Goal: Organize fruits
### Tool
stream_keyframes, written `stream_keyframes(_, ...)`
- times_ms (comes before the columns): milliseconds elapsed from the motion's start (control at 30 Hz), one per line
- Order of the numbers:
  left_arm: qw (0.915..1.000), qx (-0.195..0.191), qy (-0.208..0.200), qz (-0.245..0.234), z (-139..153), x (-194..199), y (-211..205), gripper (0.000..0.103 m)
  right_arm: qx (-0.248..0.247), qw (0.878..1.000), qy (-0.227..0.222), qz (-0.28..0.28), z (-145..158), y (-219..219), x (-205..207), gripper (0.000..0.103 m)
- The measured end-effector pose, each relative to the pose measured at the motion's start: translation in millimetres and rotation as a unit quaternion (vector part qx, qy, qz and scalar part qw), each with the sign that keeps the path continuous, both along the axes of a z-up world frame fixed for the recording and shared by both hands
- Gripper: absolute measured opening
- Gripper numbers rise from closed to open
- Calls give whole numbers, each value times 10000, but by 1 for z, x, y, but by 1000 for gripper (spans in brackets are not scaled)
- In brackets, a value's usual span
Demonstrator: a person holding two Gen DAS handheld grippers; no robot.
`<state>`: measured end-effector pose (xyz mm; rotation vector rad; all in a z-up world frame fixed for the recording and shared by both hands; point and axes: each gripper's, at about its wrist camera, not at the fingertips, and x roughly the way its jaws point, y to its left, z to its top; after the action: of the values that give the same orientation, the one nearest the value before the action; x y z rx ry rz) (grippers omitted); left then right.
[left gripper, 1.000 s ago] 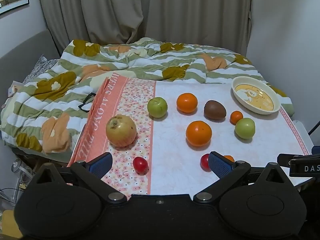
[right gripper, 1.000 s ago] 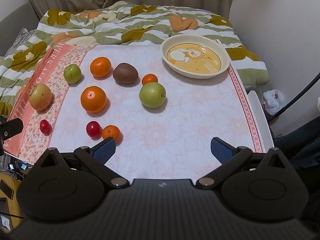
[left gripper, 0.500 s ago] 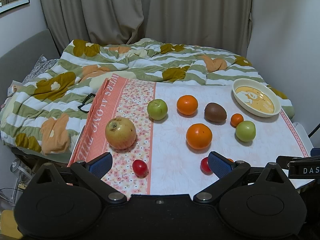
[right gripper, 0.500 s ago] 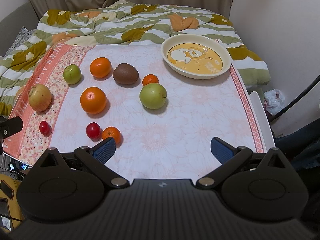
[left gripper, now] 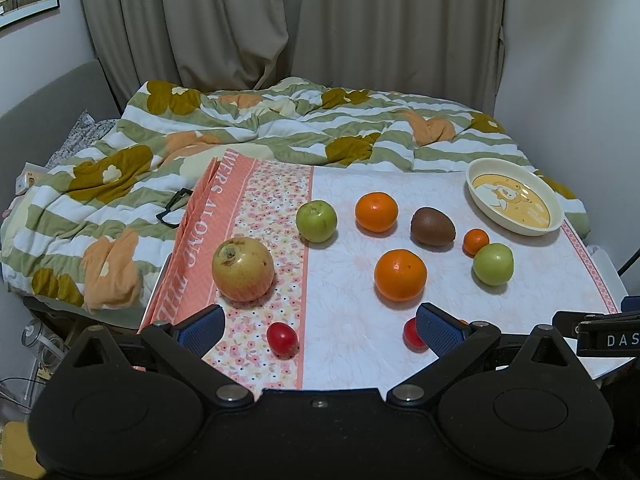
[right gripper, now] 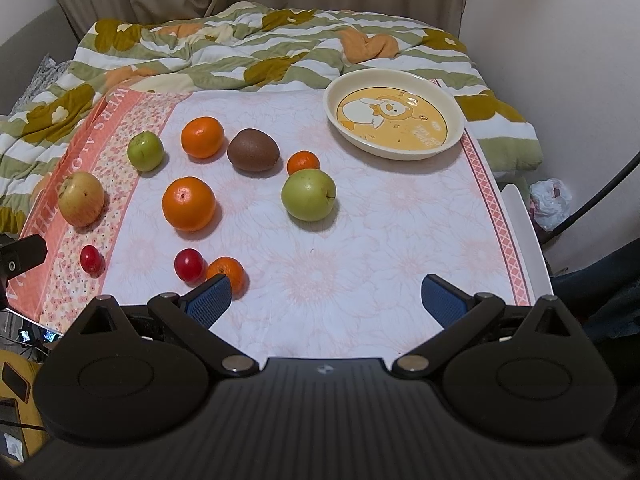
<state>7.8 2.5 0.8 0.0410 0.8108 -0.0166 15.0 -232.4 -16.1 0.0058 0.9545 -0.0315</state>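
Note:
Several fruits lie on a floral cloth: a yellow pomegranate (left gripper: 243, 270), two green apples (left gripper: 316, 221) (right gripper: 308, 195), two oranges (left gripper: 400, 275) (left gripper: 376, 212), a brown kiwi (right gripper: 253, 155), small tangerines (right gripper: 303, 162) (right gripper: 226, 273) and two red cherry tomatoes (left gripper: 282, 339) (right gripper: 188, 265). A cream plate (right gripper: 394, 89) with a yellow cartoon stands empty at the back right. My left gripper (left gripper: 320, 328) is open and empty over the near edge, above a tomato. My right gripper (right gripper: 326, 300) is open and empty near the front edge.
The table's cloth (right gripper: 360, 240) ends at the right in a pink border. A striped flowered quilt (left gripper: 240, 136) lies behind and left of the table. Black glasses (left gripper: 172, 210) rest on the quilt. A wall (right gripper: 560, 40) stands close on the right.
Both grippers have shifted slightly, so the fruits sit a little lower in view. Nothing was picked up or moved.

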Motion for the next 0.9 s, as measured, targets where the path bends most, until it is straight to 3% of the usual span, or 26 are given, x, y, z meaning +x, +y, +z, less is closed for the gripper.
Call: stream_keyframes(900,10000,-15,-28,-26,1,5,-1,103,13,10000,-6,1,3,4,0,103)
